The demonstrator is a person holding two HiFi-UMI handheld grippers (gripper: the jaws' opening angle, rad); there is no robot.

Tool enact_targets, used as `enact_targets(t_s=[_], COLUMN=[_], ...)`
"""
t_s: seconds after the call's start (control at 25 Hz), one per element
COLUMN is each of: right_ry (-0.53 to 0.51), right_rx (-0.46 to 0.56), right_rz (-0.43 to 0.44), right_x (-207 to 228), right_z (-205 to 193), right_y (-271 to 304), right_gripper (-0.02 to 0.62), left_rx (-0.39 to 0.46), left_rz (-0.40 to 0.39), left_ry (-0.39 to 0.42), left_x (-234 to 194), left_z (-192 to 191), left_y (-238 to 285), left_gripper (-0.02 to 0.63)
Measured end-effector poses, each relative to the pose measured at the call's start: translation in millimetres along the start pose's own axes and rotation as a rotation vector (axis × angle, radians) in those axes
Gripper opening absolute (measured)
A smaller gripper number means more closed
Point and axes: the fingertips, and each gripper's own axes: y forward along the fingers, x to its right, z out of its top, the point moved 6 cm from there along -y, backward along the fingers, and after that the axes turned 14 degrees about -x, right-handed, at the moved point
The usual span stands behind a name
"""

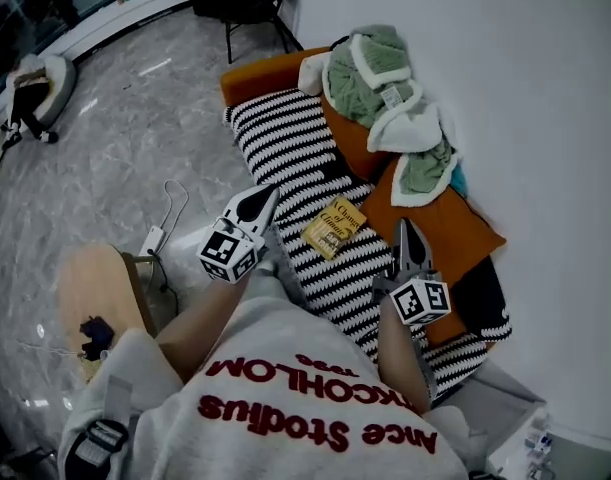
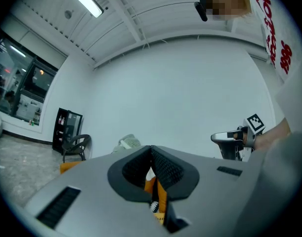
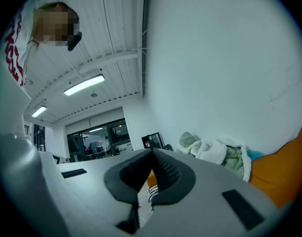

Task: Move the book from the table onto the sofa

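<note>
Left forearm (image 1: 200,318) and right forearm (image 1: 397,353) reach forward, level, over the sofa (image 1: 263,74), each hand holding a gripper. The left tongs (image 1: 269,194) are clenched and empty. The right tongs (image 1: 403,230) are likewise clenched on nothing. One yellow book (image 1: 335,226) lies flat on the sofa's striped blanket (image 1: 285,138), between the two tongs and touched by neither, with bare stripes around most of it. One large orange cushion (image 1: 440,223) sits near its right. One round wooden table (image 1: 90,288) stands well apart, at the left.
</note>
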Motion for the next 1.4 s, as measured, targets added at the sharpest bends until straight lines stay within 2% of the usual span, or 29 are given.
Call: enact_targets(t_s=[0.28,0.56,0.88,1.12,1.4], right_ry=[-0.017,-0.041,-0.086,-0.091,-0.143], right_rx=[-0.080,-0.150,-0.201,-0.219,-0.266], right_rz=[0.123,0.260,0.419,0.541,0.699], right_x=[-11.1,-49.3,-125.3,-203.4,-283.2], right_z=[-11.5,-17.1,-28.2,-46.1,-70.5], right_y=[17.7,51.8,89.9,107.7,113.9], right_gripper=[0.026,0.026,0.026,0.026,0.027], left_rx=[-0.016,-0.007,0.026,0.038,0.064], left_rz=[0.147,0.303,0.456,0.573,0.706], left_ry=[-0.036,-0.087,-0.132,-0.167,-0.211], left_x=[-2.3,-18.0,-43.4,-63.8,-77.5], left_z=[-20.9,-31.6,-40.5,-57.4,-77.9], left_y=[-45.9,-104.2,-184.6,-262.6,-346.8], left_gripper=[0.017,0.017,0.017,0.017,0.017])
